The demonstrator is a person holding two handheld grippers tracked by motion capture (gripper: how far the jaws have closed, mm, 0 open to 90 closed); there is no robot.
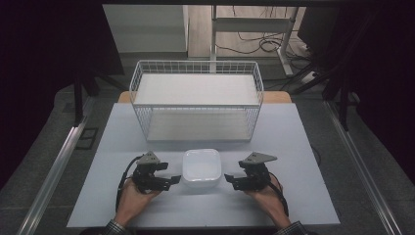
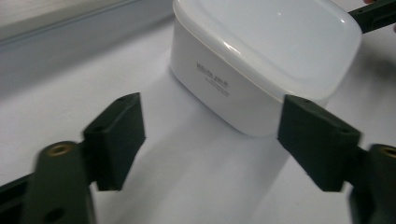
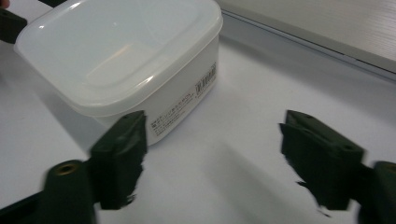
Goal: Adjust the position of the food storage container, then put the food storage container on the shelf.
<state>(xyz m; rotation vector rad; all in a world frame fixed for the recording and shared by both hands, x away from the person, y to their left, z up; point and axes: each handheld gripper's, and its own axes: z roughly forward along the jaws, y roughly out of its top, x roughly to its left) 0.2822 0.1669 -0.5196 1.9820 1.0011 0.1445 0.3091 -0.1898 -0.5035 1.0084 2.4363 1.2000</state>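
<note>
A person's hands are holding the left gripper (image 1: 171,179) and right gripper (image 1: 229,179), jaws spread, flanking a lidded white container (image 1: 201,167).

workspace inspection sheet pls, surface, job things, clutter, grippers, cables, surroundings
Surface: pale grey table, bare around the items.
Job's things: white lidded container near the front edge, lid on; white wire basket behind it, with a white shelf inside.
Clutter: nothing seen.
Grippers: left gripper and right gripper flank the container, jaws open, not gripping it.
Cables: a black cable trails from the left gripper; loose floor cables beyond the table.
Surroundings: dark curtains, metal frame legs, grey floor.
</note>
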